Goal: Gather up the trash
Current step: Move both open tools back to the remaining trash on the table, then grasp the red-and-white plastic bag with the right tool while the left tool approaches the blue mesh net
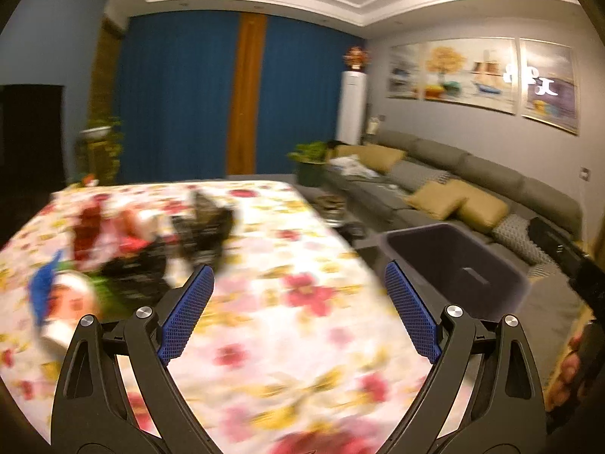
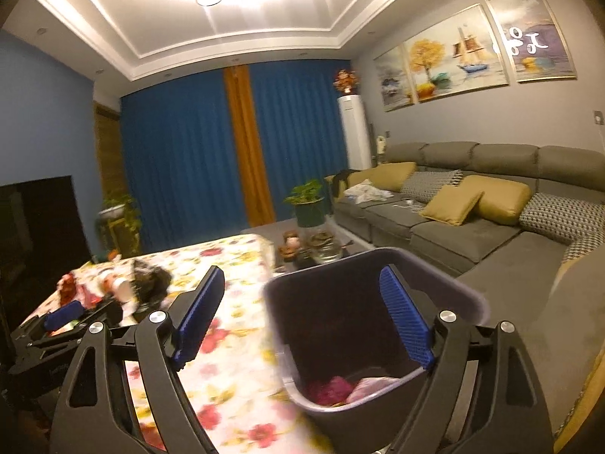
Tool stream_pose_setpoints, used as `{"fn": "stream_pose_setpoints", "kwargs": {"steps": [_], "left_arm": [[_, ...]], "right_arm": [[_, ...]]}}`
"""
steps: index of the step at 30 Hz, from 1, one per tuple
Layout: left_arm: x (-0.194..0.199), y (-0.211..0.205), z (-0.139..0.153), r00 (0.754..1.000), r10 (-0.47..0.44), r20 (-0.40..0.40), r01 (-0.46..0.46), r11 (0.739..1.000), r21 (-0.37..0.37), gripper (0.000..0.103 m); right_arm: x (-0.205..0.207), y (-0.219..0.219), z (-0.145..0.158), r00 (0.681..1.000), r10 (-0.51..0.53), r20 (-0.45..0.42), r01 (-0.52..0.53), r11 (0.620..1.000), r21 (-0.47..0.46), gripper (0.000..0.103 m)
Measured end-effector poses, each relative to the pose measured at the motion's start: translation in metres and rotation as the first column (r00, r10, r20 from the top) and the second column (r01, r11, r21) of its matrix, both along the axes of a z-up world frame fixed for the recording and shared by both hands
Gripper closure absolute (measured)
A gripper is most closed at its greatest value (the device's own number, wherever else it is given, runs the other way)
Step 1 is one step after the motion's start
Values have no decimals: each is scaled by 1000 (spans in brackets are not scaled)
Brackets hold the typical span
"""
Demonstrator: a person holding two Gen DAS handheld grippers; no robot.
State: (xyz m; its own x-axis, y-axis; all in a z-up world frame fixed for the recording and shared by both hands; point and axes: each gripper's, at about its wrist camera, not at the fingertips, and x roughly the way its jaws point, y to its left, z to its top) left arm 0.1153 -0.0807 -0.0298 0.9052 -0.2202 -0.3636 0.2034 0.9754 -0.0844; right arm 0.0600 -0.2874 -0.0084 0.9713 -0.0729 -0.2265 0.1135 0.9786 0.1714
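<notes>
A pile of trash wrappers (image 1: 124,249) in red, black, green and blue lies on the flowered tablecloth (image 1: 287,333) at the left; it also shows in the right wrist view (image 2: 124,287). A dark purple bin (image 2: 363,325) stands at the table's right edge with pink trash (image 2: 340,386) inside; it shows in the left wrist view (image 1: 457,265) too. My left gripper (image 1: 298,295) is open and empty over the cloth, right of the pile. My right gripper (image 2: 302,295) is open and empty over the bin's near rim.
A grey sofa (image 2: 472,227) with yellow cushions runs along the right wall. A low table with jars (image 2: 314,246) and a potted plant (image 2: 308,204) stand beyond the table. A dark TV (image 2: 38,227) is at the left. The left gripper's body (image 2: 64,321) shows at the table's left.
</notes>
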Motion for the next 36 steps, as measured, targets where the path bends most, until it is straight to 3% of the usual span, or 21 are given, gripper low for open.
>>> {"fn": "stream_pose_setpoints", "kwargs": {"steps": [6, 15, 28, 36], "left_arm": [[-16, 76, 0, 985, 175, -2, -175, 985, -1, 13], [-33, 165, -1, 941, 339, -4, -339, 941, -2, 13], [-29, 240, -3, 877, 481, 0, -481, 877, -4, 13], [-17, 269, -7, 860, 510, -16, -510, 860, -18, 13]], "right_arm": [[12, 53, 1, 994, 112, -15, -112, 994, -3, 21], [32, 153, 0, 956, 293, -31, -294, 955, -40, 21], [80, 258, 3, 892, 445, -82, -450, 890, -72, 21], [123, 308, 0, 873, 474, -113, -486, 867, -110, 24]]}}
